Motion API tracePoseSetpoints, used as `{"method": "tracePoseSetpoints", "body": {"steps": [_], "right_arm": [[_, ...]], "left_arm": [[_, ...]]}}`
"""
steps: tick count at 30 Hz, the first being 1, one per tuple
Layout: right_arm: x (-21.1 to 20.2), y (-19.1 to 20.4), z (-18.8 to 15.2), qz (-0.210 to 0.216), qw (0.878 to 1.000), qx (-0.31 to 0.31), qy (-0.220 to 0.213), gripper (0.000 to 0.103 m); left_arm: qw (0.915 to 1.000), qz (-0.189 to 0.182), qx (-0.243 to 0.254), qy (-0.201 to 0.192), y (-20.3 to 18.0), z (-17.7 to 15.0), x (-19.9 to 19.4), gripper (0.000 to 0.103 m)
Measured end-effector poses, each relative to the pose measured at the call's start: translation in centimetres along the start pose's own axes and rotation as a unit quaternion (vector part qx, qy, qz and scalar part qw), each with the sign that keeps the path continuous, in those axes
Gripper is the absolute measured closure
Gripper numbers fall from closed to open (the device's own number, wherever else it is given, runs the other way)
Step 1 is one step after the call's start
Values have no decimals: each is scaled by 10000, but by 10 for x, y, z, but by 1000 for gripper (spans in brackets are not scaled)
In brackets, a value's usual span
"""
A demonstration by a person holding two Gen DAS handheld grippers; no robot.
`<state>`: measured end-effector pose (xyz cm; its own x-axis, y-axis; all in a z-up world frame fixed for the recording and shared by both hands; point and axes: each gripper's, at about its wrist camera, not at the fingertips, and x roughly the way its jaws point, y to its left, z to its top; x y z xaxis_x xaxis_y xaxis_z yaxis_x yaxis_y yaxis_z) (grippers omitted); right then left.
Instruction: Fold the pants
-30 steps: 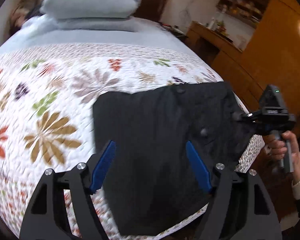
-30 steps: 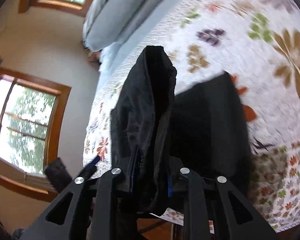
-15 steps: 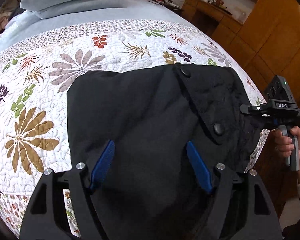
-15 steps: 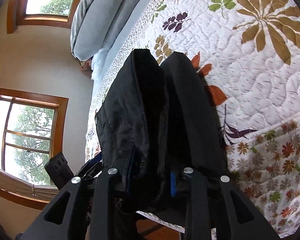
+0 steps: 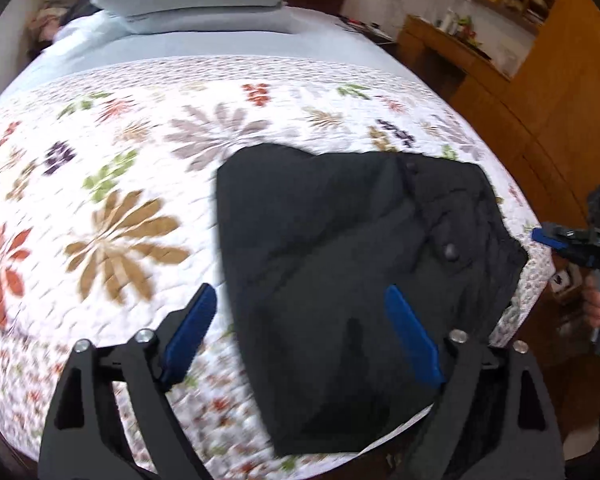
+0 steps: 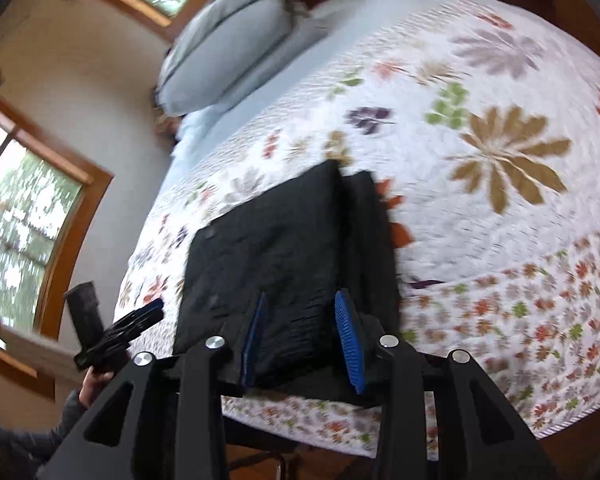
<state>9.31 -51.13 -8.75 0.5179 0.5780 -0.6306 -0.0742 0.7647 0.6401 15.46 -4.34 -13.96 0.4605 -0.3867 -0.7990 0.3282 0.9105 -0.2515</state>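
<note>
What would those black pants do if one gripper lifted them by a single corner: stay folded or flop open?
Probably flop open: the black pants lie in soft, loose layers with rumpled edges on the quilt. They look like thickish fabric with a buttoned flap, so likely weightier than a shirt. They would probably drag rather than slide, since the quilt's stitched surface looks grippy.

You won't find any legible text, label, brand, number or sign in either wrist view — nothing can be read on anything ahead of or beside either tool.
</note>
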Motion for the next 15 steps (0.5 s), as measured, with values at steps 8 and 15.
{"method": "tracePoseSetpoints", "body": {"steps": [8,15], "right_arm": [[36,-2,-11,-264,9990,157,314,73],[-4,-4,-7,227,9993,303,-41,13]], "left_arm": [[9977,-52,-527,419,24,-34,12,13],[9915,-873,-877,400,40,-24,-5,6]]}}
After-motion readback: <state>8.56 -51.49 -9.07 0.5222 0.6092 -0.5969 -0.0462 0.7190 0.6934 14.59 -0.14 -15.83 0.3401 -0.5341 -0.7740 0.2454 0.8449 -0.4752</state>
